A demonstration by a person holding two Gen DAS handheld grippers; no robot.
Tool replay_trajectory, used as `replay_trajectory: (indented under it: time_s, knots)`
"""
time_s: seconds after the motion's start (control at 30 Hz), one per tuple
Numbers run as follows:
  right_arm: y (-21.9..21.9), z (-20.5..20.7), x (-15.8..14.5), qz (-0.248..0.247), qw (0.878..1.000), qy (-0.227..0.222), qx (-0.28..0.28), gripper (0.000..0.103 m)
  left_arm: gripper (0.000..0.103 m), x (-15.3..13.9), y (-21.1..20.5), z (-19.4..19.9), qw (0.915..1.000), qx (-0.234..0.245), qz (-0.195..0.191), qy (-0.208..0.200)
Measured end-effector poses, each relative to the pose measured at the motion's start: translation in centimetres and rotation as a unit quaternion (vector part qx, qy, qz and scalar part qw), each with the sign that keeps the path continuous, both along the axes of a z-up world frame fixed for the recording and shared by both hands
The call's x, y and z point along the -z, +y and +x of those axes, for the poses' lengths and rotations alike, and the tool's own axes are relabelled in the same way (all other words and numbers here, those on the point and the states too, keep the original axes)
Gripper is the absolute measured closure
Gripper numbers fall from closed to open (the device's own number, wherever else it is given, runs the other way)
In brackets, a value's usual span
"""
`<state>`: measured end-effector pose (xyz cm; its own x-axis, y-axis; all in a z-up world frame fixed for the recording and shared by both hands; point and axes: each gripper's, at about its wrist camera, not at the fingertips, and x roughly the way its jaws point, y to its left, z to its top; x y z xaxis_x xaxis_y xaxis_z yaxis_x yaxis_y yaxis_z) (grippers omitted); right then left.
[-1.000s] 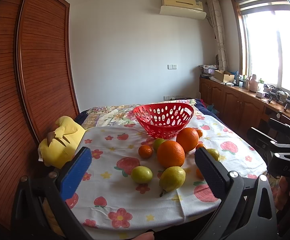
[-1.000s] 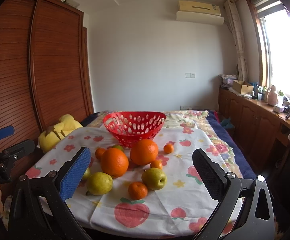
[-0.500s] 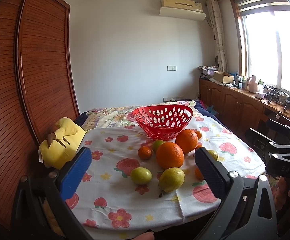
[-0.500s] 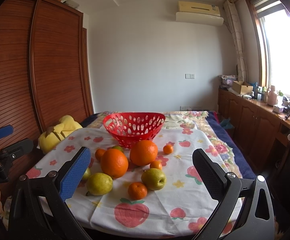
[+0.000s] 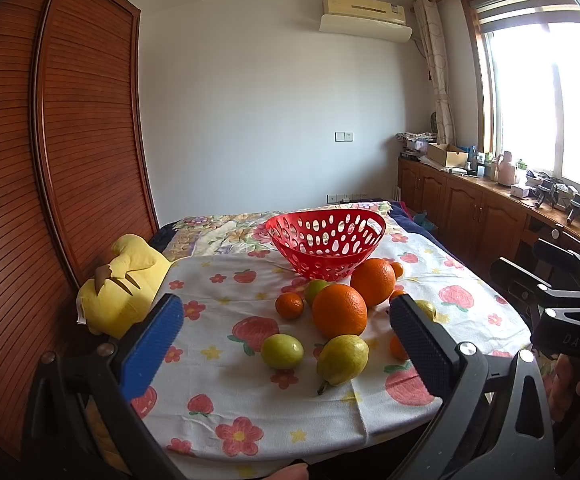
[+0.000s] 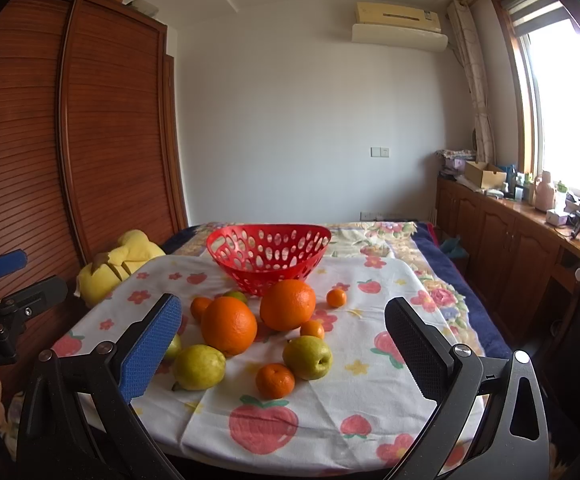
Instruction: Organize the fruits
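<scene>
Fruits (image 6: pixel 229 330) on tablecloth (image 6: pixel 369 400), red basket (image 6: pixel 268 256)

My left gripper (image 5: pixel 286 330) has eased slightly toward the table: the red basket (image 5: pixel 325 240) and the fruit now sit a little lower in its view, toward 6 o'clock. In my right gripper's (image 6: pixel 282 332) view the basket (image 6: pixel 268 254) has barely dropped.

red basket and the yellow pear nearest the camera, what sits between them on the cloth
In the right wrist view, a large orange lies between the red basket and the yellow pear, with a small tangerine just beside it.
</scene>
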<state>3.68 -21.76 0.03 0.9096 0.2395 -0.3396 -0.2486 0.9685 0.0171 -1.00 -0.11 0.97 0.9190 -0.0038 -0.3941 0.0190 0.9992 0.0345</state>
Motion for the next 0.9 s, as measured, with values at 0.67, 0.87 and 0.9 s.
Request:
replay_trajectory:
  time_s: [0.67, 0.87, 0.9]
  knots:
    - [-0.01, -0.06, -0.08, 0.000, 1.000, -0.001, 0.000, 0.000, 0.000, -0.10, -0.19, -0.05, 1.0000, 0.003, -0.001, 0.001]
    - [-0.04, -0.13, -0.15, 0.000, 1.000, 0.000, -0.001, 0.000, 0.000, 0.00, -0.35, -0.14, 1.0000, 0.004, -0.001, 0.000]
    - [-0.05, -0.15, -0.15, 0.000, 1.000, 0.000, -0.001, 0.000, 0.000, 0.03, -0.35, -0.18, 1.0000, 0.004, -0.001, 0.000]
